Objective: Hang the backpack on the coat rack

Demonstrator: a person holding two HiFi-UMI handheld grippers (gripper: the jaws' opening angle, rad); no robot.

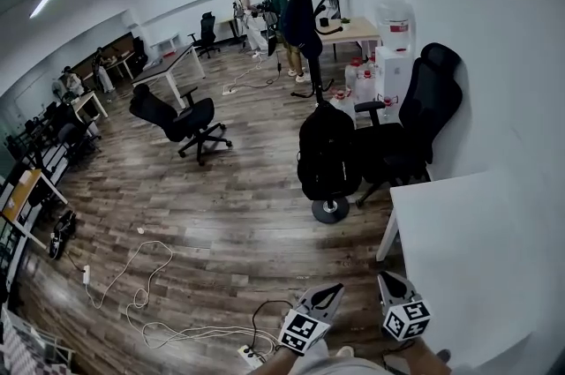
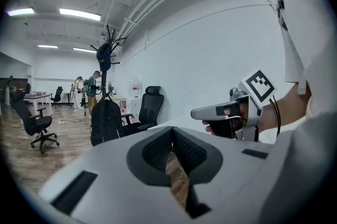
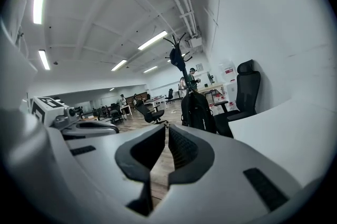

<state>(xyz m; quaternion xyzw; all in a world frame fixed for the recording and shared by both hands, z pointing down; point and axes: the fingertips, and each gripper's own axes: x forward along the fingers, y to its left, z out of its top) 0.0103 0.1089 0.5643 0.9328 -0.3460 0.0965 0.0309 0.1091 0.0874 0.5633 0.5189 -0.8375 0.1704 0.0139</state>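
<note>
Much bare wood floor [image 1: 238, 214] lies open mid-frame; the white tabletop [image 1: 468, 250] edge bounds the lower right. Cables [image 1: 150, 294] trail at lower left. Backpack [image 1: 328, 153] sits low against the coat rack [image 1: 311, 29] pole at centre, black chair [image 1: 415, 122] just right of it. Left tongs [image 1: 328, 289] clenched, empty; right tongs [image 1: 390, 281] parted a slit, empty.

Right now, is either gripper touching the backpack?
Apart. The head view shows the left gripper and right gripper low in the frame, with a stretch of bare floor between them and the backpack.
</note>
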